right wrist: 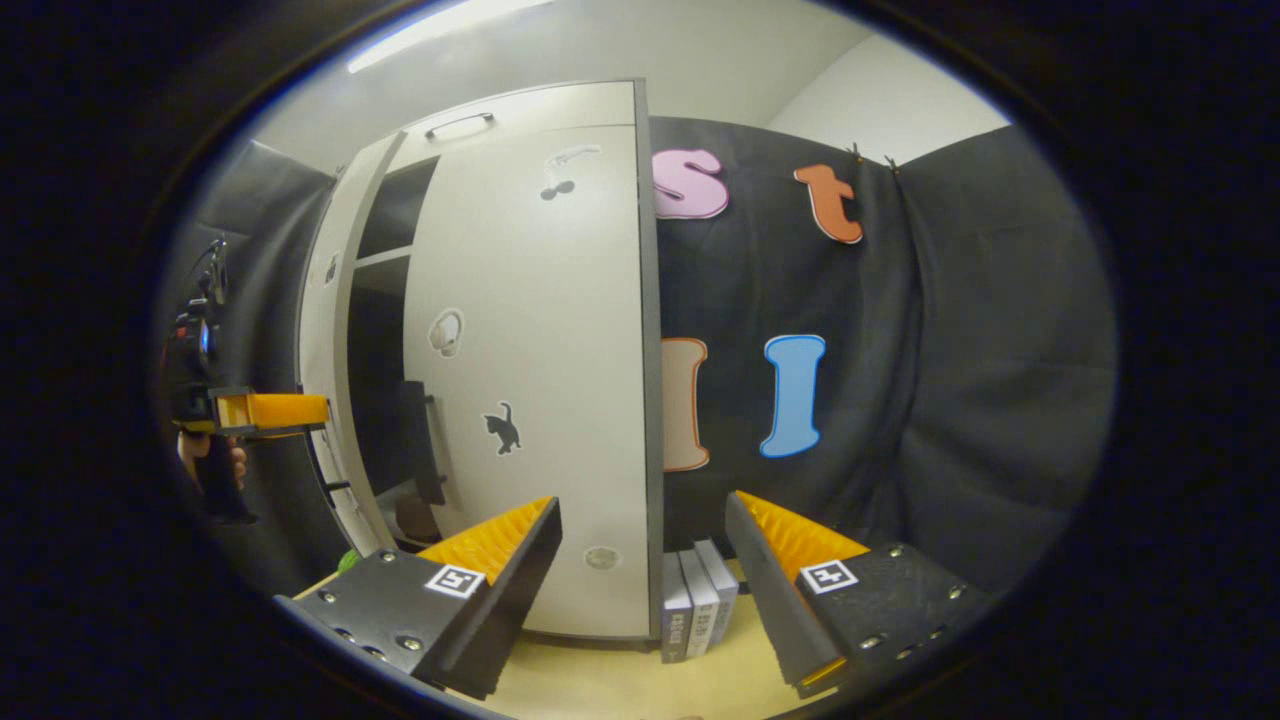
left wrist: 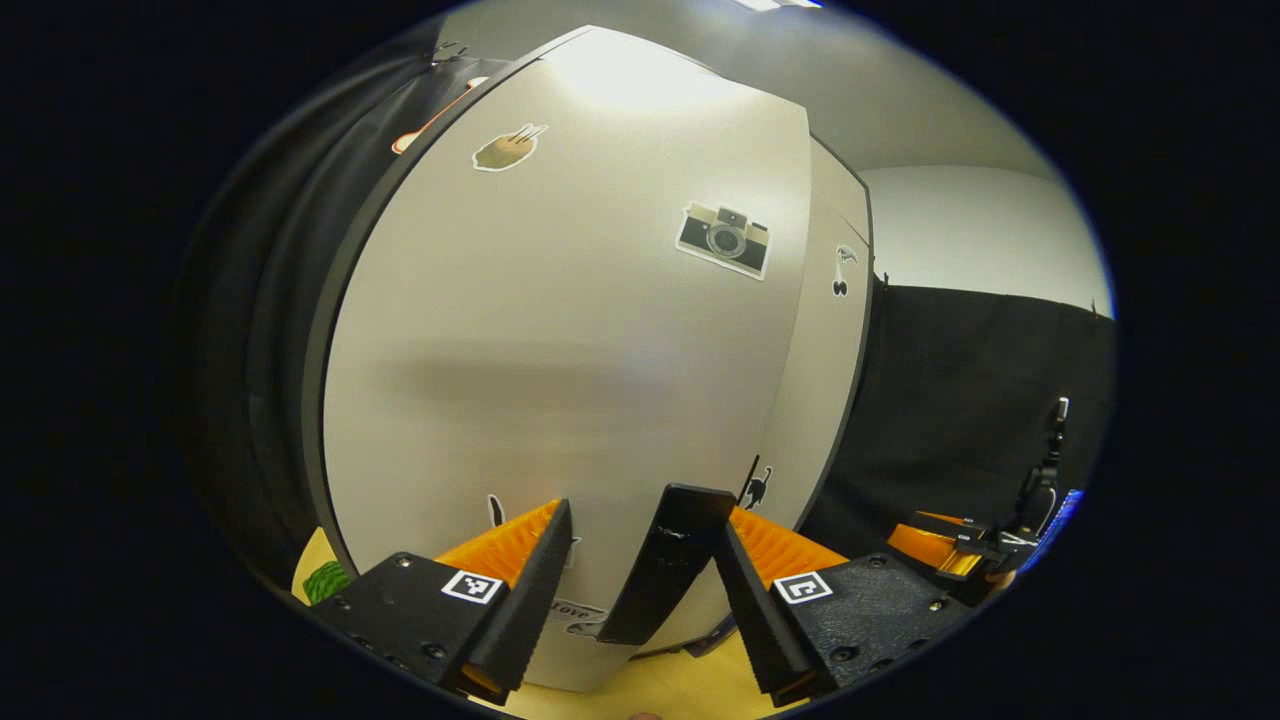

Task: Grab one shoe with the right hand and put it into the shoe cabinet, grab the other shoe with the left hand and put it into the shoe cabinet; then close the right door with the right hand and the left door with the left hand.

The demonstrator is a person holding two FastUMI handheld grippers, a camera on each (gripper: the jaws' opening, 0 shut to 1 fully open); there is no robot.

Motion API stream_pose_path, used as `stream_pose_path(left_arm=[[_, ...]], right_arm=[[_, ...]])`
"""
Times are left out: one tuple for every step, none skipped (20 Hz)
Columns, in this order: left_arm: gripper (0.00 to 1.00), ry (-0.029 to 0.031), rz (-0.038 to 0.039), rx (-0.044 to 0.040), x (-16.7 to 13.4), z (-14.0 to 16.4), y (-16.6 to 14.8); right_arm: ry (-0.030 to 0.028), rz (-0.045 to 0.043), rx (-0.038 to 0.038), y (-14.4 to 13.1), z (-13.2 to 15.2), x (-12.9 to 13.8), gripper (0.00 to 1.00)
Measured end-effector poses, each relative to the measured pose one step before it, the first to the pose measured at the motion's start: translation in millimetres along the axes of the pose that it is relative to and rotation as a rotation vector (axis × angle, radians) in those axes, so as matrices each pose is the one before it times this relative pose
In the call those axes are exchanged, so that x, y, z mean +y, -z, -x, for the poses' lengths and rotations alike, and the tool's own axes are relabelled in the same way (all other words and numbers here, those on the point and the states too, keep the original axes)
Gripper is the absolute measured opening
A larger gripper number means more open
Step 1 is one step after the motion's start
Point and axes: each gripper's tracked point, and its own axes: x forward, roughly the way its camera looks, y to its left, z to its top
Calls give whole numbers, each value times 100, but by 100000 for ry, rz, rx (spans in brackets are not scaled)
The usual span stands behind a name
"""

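Note:
The shoe cabinet's pale left door [left wrist: 560, 330], dotted with stickers, stands very close in the left gripper view. Its black handle [left wrist: 665, 565] rises between my left gripper's [left wrist: 645, 510] open fingers, nearer the right one, and neither pad presses on it. The right door [left wrist: 835, 330] lies just behind it. From the right gripper view, the right door [right wrist: 540, 380] sits nearly flush, while the left door [right wrist: 325, 320] stands ajar with a dark gap [right wrist: 385, 300] between them. My right gripper [right wrist: 642, 500] is open and empty in front of the right door. The shoes are hidden.
A few grey books [right wrist: 700, 595] stand on the yellow floor [right wrist: 590, 670] against the cabinet's right side. A small green thing [left wrist: 325, 580] lies by the left door's base. A hand holds the left gripper [right wrist: 265, 410] at the left door. The right gripper [left wrist: 950, 545] shows far right.

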Motion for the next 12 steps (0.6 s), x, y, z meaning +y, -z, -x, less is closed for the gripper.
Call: stream_pose_path(left_arm=[[84, -682, -1533, 367, 61, -92, 124], [84, -533, -1228, 35, -117, -203, 91], [84, -433, -720, 243, -37, -195, 124], [84, -373, -316, 357, -4, -162, 78], [84, -143, -223, 200, -26, -108, 81], [84, -88, -97, 142, 20, -69, 126], [84, 97, 26, 52, -42, -107, 45], [84, 111, 202, 82, -32, -17, 113], [84, 200, 480, 5, -52, -54, 13], [84, 150, 631, 148, 70, -86, 96], [84, 176, 914, 53, -55, -132, 44], [84, 278, 951, 127, 89, -106, 72]], right_arm=[[418, 44, 163, 91, 3, -127, 99], [491, -72, -20, 159, 63, -40, 99], [378, -17, 103, 25, -42, -95, 99], [190, -97, 47, 148, 223, -168, 99], [104, -123, 45, 0, 31, -57, 98], [-13, -155, 118, 62, -13, -69, 99], [-54, 25, 364, 107, -75, -2, 98], [11, 187, 356, 282, 102, 14, 97], [48, 367, 403, 117, -48, 16, 97], [-50, 349, 443, 224, 32, -69, 97], [36, 372, 443, 120, -43, -30, 97], [-2, 235, 261, 127, 106, 47, 98]])
